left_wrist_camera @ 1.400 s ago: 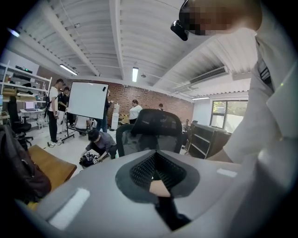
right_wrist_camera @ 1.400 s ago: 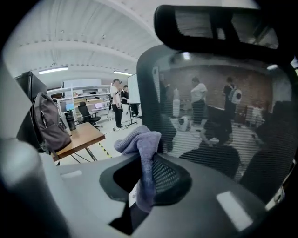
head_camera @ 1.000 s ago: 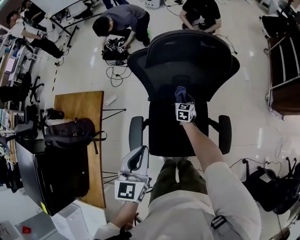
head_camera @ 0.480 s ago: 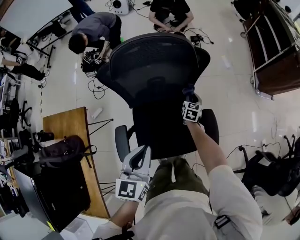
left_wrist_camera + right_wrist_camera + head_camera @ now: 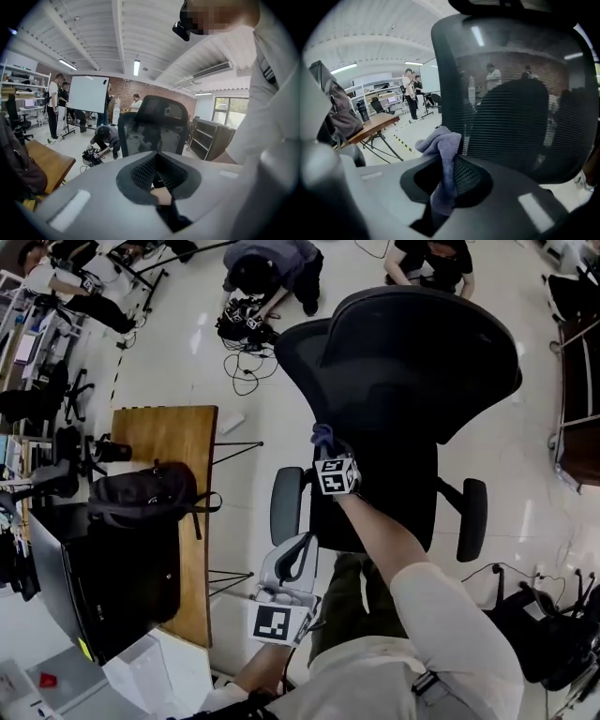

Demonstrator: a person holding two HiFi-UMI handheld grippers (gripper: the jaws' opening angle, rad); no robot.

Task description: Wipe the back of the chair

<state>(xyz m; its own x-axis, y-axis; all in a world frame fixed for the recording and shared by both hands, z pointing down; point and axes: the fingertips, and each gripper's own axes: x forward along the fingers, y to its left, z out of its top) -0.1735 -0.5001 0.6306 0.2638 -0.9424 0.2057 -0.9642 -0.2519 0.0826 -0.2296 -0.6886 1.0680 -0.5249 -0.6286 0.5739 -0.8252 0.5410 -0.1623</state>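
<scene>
Step in hand (judged): wipe stroke across the backrest.

Right gripper (image 5: 324, 448): fingers clamped on the purple-grey cloth (image 5: 322, 435). In right gripper view the cloth (image 5: 442, 159) is pinched betw. the pads, with a bunch sticking out ahead and a tail hanging down thru the gap.

Chair back (image 5: 422, 362): black mesh, upright. Cloth sits at its lower left edge. Touching or just beside: can't tell from either view.

Left gripper (image 5: 292, 561): low by the person's body, well apart from the chair. Fingers together, nothing betw. them.

To do it well:
- Keep the clamp tight and press the bunched end flat on the mesh.
- Go light, since mesh gives and the chair prob. swivels.
- Run overlapping passes edge to edge, incl. the frame.
- Idle left gripper could steady the chair.

Vs 0.5 s ago: right gripper was on the right side of the back and has crossed to the left edge. Cloth grip same. Left gripper approx. same spot.
</scene>
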